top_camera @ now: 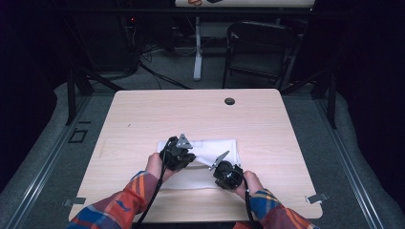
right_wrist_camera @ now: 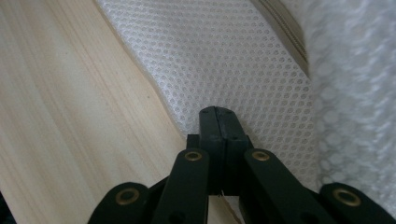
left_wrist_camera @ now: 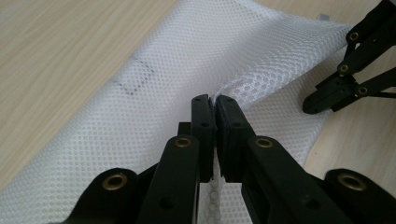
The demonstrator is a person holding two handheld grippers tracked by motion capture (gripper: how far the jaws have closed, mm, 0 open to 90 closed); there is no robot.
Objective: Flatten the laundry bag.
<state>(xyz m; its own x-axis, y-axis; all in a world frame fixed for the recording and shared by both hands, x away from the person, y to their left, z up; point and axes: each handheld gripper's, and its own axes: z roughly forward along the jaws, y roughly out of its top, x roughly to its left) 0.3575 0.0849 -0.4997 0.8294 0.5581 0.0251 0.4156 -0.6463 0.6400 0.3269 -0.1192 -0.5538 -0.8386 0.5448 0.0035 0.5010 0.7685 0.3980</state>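
Observation:
A white mesh bag (top_camera: 215,145) lies flat on the near half of the wooden table (top_camera: 143,119). My left gripper (top_camera: 188,160) sits over the bag's left part. In the left gripper view it is shut (left_wrist_camera: 215,99) on a raised fold of the mesh (left_wrist_camera: 187,60). My right gripper (top_camera: 217,171) is at the bag's near right edge, and it shows at the right of the left gripper view (left_wrist_camera: 312,103). Its jaws are shut (right_wrist_camera: 217,112) at the rim of the mesh (right_wrist_camera: 224,60), with a pale sliver between them. A zipper (right_wrist_camera: 285,32) runs beside it.
A round cable hole (top_camera: 229,101) is in the far part of the table. A dark folding chair (top_camera: 260,47) and a white table leg (top_camera: 197,47) stand beyond the far edge. Both forearms in plaid sleeves (top_camera: 129,200) enter from the near edge.

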